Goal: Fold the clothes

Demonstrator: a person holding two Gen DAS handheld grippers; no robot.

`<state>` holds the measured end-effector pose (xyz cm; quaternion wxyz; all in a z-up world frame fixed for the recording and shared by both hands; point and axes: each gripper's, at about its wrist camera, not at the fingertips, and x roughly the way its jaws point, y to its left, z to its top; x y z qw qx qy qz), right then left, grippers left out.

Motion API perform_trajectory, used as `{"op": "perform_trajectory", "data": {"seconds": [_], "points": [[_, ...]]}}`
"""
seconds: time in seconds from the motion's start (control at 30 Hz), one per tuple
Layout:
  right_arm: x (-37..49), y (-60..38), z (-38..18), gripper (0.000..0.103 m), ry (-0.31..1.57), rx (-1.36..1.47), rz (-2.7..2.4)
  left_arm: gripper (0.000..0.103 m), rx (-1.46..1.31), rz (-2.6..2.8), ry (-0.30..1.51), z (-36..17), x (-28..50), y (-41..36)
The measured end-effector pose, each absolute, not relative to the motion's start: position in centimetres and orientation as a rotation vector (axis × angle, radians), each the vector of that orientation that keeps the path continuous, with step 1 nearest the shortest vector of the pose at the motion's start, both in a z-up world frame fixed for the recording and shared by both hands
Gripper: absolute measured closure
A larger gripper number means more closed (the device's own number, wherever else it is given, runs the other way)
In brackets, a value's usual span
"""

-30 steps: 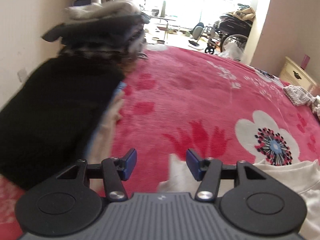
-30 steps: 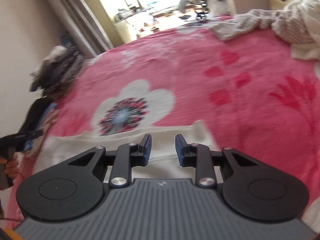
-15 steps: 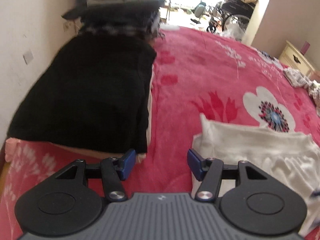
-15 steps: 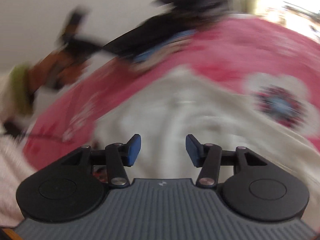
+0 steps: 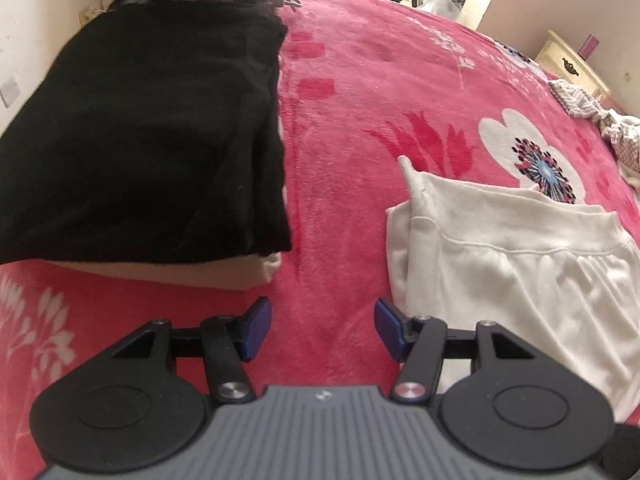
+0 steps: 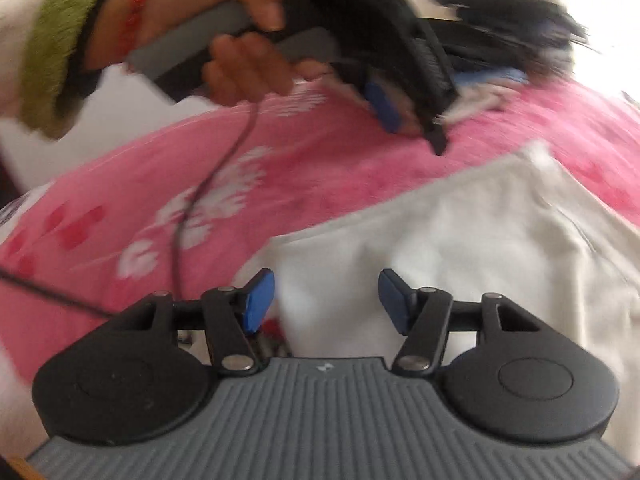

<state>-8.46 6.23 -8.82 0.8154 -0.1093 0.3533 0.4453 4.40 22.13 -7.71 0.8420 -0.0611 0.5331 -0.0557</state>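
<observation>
Left wrist view: the left gripper (image 5: 322, 330) hangs spread and empty over the red blanket (image 5: 340, 160), white garment (image 5: 520, 272) just to its right. The right gripper (image 6: 326, 300), jaws just opened, empty, sits directly over it, so nearer.

The left gripper (image 5: 322, 330) points steeply down, jaws apart, nothing between its blue pads. The right gripper (image 6: 326, 300) has just been opening and is also empty. At 11 o'clock in its view, a hand (image 6: 240, 40) grips the left gripper's handle.
</observation>
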Motion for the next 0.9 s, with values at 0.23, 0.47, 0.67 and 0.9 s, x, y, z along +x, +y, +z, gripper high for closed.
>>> {"op": "perform_trajectory", "data": {"seconds": [0.23,0.47,0.67,0.9], "points": [[-9.7,8.3,-8.2,0.034,0.673,-0.279,0.892,0.045,-0.123,-0.135,1.159,-8.5,5.1,20.9],[-11.0,8.6,-8.0,0.028,0.680,-0.293,0.897,0.045,-0.140,-0.120,1.150,-8.4,4.6,21.0],[-11.4,8.8,-7.9,0.027,0.667,-0.328,0.890,0.045,-0.133,-0.112,1.142,-8.4,4.3,21.1],[-11.4,9.6,-8.6,0.026,0.669,-0.361,0.879,0.045,-0.149,-0.086,1.137,-8.3,3.7,21.9]]}}
